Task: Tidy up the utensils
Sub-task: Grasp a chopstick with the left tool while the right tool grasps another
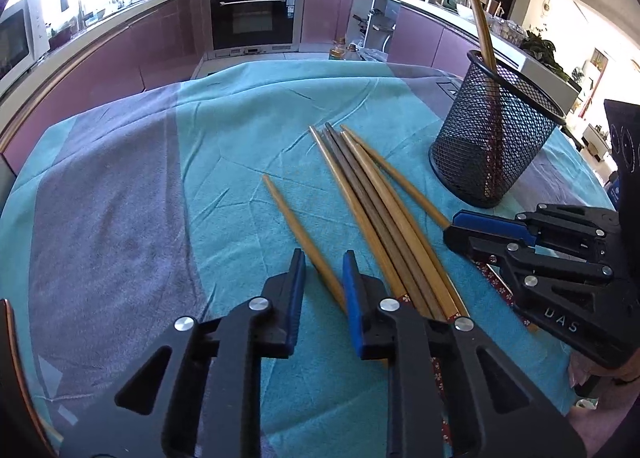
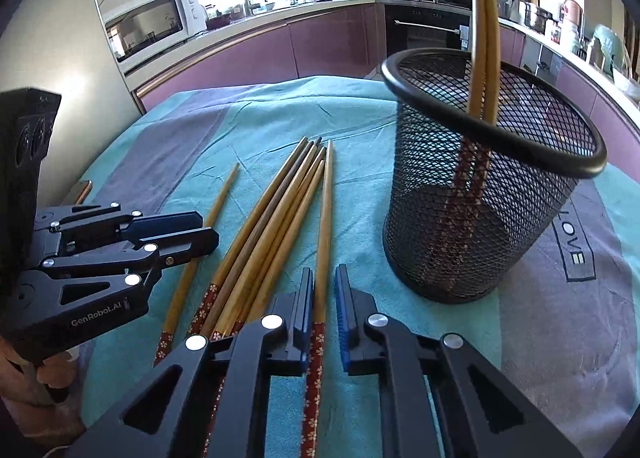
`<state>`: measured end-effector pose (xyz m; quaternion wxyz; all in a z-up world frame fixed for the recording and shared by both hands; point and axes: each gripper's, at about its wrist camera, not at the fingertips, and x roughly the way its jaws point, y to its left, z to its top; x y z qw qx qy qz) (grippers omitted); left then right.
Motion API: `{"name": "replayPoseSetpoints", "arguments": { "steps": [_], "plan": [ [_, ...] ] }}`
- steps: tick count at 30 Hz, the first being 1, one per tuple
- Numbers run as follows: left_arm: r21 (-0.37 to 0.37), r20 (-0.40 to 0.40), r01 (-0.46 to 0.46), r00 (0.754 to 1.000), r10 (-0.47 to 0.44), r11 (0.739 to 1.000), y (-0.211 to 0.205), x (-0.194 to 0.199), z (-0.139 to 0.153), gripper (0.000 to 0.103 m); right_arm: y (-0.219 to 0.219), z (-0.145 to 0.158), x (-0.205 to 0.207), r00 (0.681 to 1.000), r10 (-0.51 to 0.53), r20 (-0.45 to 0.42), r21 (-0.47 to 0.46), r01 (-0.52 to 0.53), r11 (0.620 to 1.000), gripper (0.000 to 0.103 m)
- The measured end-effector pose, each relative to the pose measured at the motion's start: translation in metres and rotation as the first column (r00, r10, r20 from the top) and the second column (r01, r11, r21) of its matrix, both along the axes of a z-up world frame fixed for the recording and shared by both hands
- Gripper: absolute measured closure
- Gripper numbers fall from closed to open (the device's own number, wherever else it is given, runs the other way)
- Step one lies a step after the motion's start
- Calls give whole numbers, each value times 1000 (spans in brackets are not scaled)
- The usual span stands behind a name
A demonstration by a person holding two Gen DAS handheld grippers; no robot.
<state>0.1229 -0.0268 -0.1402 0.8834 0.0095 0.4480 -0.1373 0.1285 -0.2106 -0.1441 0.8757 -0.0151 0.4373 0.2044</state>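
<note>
Several wooden chopsticks (image 1: pixel 380 213) lie in a bundle on the teal cloth, also in the right wrist view (image 2: pixel 272 213). One lone chopstick (image 1: pixel 300 234) lies left of the bundle and runs between the jaws of my open left gripper (image 1: pixel 322 262). My right gripper (image 2: pixel 324 278) is open around the rightmost chopstick (image 2: pixel 325 217), jaws apart on either side of it. A black mesh cup (image 2: pixel 492 193) stands upright to the right with two chopsticks (image 2: pixel 486 29) in it. It also shows in the left wrist view (image 1: pixel 492 133).
The table is covered by a teal and purple cloth (image 1: pixel 120 197). Kitchen counters, an oven (image 1: pixel 254 13) and a microwave (image 2: pixel 152 25) lie beyond the far edge. Each gripper shows in the other's view: right gripper (image 1: pixel 456 227), left gripper (image 2: pixel 206 232).
</note>
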Motion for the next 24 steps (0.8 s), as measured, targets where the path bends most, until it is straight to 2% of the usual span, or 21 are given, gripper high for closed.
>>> {"name": "replayPoseSetpoints", "arguments": {
  "steps": [8, 13, 22, 24],
  "plan": [
    [-39, -9, -24, 1000, 24, 999, 6, -3, 1, 95, -9, 1, -3, 1000, 0, -26, 52, 1, 999, 97],
    [-26, -3, -20, 1000, 20, 999, 6, -8, 2, 95, -8, 4, -9, 999, 27, -34, 38, -25, 999, 97],
    [12, -9, -1, 1000, 1, 1000, 2, -2, -4, 94, 8, 0, 6, 999, 29, -17, -9, -29, 1000, 90],
    [17, -9, -5, 1000, 5, 1000, 1, 0, -4, 94, 8, 0, 8, 1000, 23, -17, -2, -23, 1000, 97]
  ]
}}
